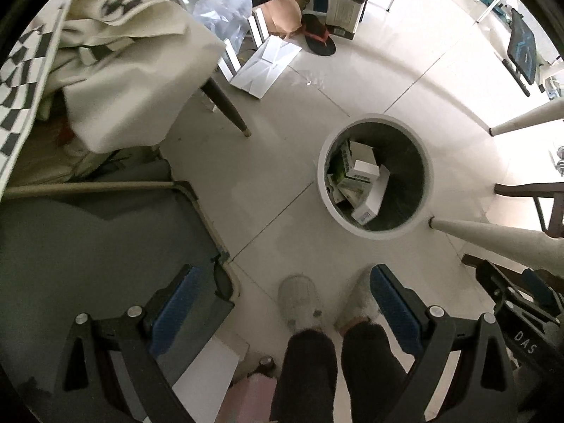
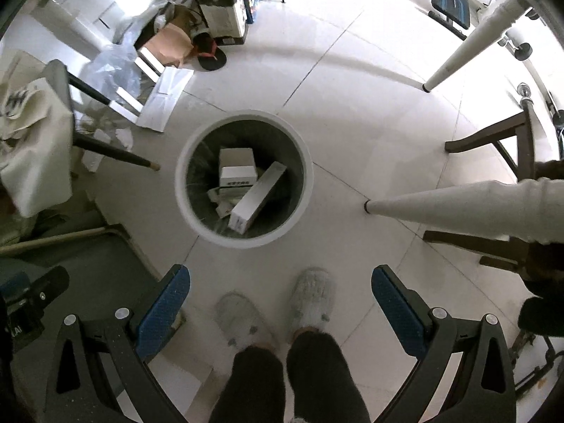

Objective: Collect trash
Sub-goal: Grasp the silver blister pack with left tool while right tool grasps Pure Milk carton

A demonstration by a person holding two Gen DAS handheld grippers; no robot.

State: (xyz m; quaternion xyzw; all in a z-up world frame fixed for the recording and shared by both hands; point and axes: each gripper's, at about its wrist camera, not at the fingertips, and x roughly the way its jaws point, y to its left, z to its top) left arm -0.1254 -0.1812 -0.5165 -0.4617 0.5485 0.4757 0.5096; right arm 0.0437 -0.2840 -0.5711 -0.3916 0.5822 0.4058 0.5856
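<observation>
- Both claws hang spread and hold nothing, pointing down at the floor: the left claw (image 1: 278, 303) and the right claw (image 2: 280, 299) each frame the person's pale slippers (image 2: 278, 310) between blue pads
- Judging by this, the hands are free between pickups, poised above the bin rather than reaching for anything
- Just beyond the feet stands the white round trash bin (image 2: 306, 190), open-topped with a dark liner, so drops go straight in
- Inside lie several white boxes (image 2: 237, 169), a long one (image 2: 257, 195) leaning across the pile, plus crumpled paper
- Far left, loose trash remains on the floor: a flattened white carton (image 1: 266, 65), clear plastic wrap (image 1: 222, 10), cardboard (image 1: 282, 17)
- That clutter looks like the next target
</observation>
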